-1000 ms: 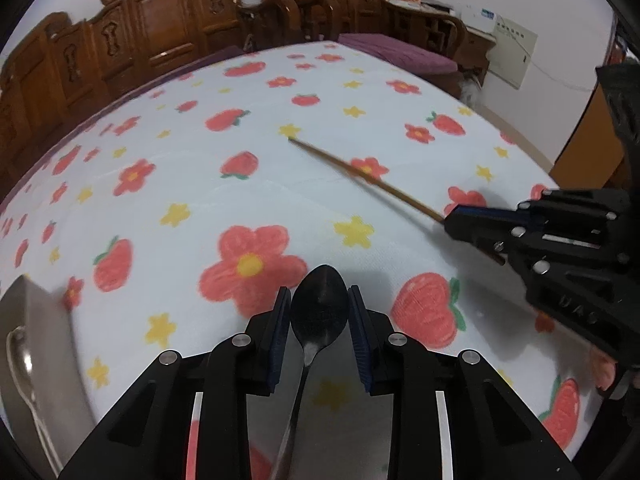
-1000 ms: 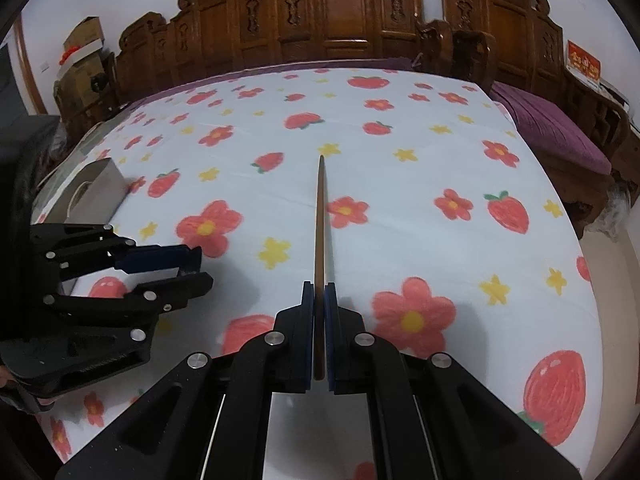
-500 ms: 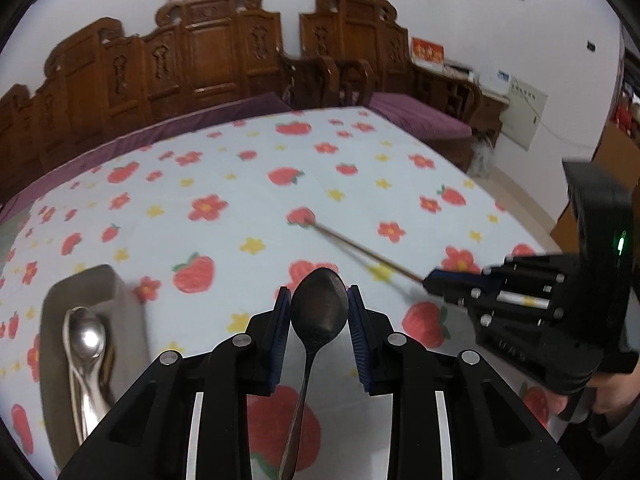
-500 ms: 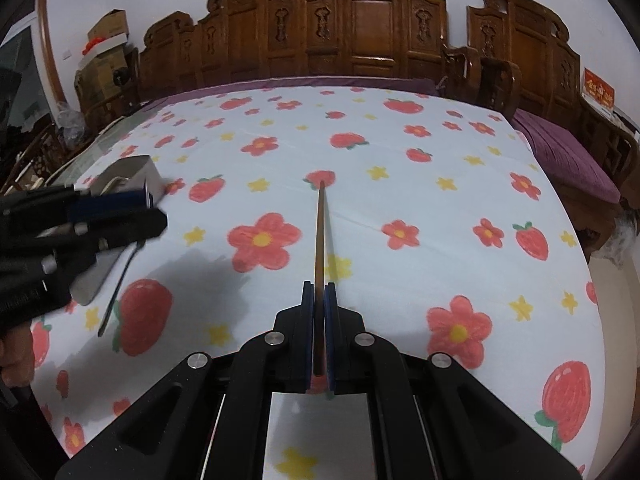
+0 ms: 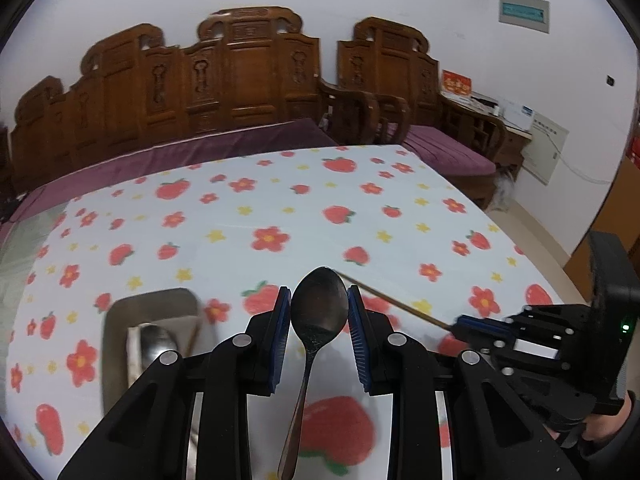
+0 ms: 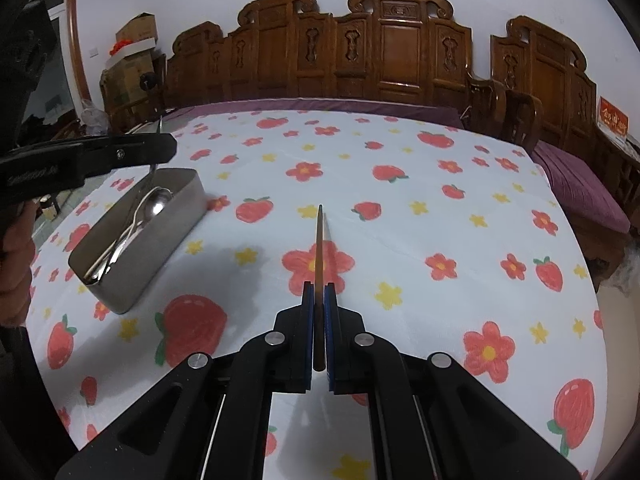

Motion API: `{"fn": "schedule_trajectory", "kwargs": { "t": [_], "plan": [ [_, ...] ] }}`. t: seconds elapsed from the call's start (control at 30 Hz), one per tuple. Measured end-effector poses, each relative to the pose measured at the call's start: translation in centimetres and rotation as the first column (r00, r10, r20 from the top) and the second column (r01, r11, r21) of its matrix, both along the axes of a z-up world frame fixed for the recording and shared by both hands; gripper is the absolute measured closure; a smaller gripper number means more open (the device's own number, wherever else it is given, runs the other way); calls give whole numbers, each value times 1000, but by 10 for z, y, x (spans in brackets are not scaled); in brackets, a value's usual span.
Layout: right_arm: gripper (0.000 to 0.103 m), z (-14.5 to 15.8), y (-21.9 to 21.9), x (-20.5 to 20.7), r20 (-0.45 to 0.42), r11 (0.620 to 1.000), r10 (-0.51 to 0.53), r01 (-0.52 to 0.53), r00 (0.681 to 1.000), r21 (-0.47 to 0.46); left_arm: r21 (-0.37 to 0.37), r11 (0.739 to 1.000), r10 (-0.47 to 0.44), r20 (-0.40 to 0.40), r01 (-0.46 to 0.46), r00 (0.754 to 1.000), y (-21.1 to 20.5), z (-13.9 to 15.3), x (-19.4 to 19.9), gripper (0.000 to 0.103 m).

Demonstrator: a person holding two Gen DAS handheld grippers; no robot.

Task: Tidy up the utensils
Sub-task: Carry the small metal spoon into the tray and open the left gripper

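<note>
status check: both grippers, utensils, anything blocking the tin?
Left gripper shut on spoon. Right gripper shut on chopstick. Metal tin holds spoons, path open.

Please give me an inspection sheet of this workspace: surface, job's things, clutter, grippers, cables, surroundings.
Surface: tablecloth with a strawberry and flower print.
Job's things: metal box holding spoons; dark spoon; wooden chopstick.
Clutter: nothing seen.
Grippers: left gripper shut on the dark spoon; right gripper shut on the chopstick.
Cables: white cable on the wall.
Surroundings: carved wooden bench, purple cushions, cardboard boxes.
</note>
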State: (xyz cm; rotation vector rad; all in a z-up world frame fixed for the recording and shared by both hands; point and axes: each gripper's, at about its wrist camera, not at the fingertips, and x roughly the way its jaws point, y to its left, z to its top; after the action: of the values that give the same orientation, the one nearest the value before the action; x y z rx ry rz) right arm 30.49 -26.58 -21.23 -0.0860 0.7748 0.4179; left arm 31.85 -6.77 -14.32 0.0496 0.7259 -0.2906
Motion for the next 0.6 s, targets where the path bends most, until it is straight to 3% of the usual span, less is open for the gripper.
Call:
{"fn": "schedule_trajectory", "kwargs": {
  "t": [0.27, 0.6],
  "plan": [
    [97, 14, 9, -15, 42, 1000, 16, -16, 999, 13, 19, 991, 135, -27, -135, 990, 63, -6, 15, 76],
    [97, 27, 29, -30, 80, 998, 47, -49, 996, 24, 86, 968, 246, -124, -236, 961, 106, -51, 37, 76]
  ]
}}
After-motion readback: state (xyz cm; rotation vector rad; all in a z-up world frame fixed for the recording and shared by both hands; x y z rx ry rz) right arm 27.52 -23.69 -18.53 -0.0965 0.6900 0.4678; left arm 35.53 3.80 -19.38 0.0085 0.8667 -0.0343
